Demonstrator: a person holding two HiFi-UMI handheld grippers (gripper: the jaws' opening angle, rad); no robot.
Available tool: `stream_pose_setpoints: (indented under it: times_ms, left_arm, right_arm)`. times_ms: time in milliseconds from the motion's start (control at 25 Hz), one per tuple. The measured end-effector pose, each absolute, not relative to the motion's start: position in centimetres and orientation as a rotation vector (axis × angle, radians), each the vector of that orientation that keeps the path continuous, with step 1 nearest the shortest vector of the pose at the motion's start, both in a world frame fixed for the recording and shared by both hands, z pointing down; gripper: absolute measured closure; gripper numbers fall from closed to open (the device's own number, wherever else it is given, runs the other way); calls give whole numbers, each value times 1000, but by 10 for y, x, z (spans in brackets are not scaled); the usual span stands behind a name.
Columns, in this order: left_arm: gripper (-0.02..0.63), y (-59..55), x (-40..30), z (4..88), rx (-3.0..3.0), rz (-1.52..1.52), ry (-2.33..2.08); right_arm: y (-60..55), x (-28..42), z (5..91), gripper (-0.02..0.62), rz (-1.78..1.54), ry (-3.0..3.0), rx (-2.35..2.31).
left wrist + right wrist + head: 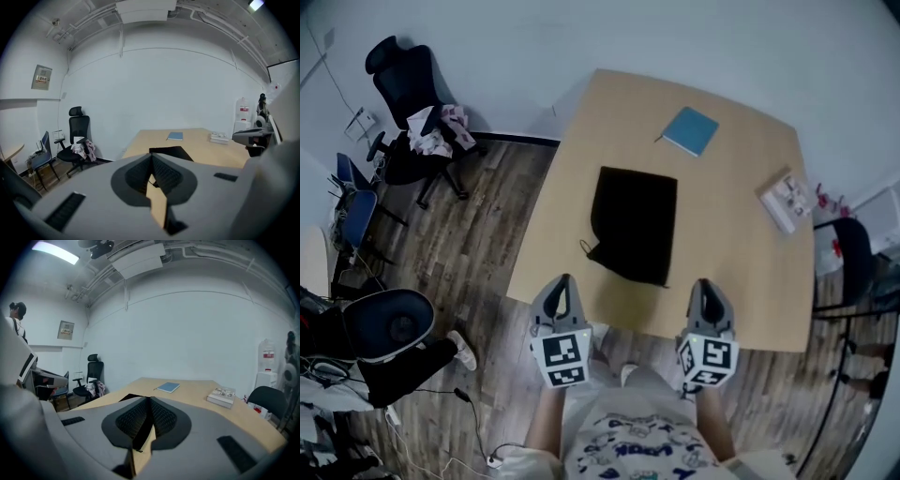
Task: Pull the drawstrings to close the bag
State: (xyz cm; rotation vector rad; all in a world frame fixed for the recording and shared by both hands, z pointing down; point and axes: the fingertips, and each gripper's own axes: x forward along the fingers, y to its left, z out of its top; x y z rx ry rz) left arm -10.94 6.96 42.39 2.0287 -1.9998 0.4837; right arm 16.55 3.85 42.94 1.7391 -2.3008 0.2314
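i hold my left gripper (563, 281) and right gripper (705, 285) over the near edge of the table (741, 187), jaws pressed together on nothing, flanking the black bag (634, 221) lying flat just beyond, ready, i judge, to reach its drawstring (584, 248) at the near left corner.

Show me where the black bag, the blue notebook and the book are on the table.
black bag (634, 223): head view, middle of its fabric.
blue notebook (690, 130): head view, centre of its cover.
book (786, 200): head view, centre of its cover.
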Motion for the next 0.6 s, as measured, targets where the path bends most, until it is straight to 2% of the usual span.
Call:
stream_pose_setpoints:
  times_ms: [600]
  left_arm:
    - [604, -31, -138, 543, 2149, 815, -1531]
  right_arm:
    - [-4, 154, 525, 589, 514, -1920, 1847]
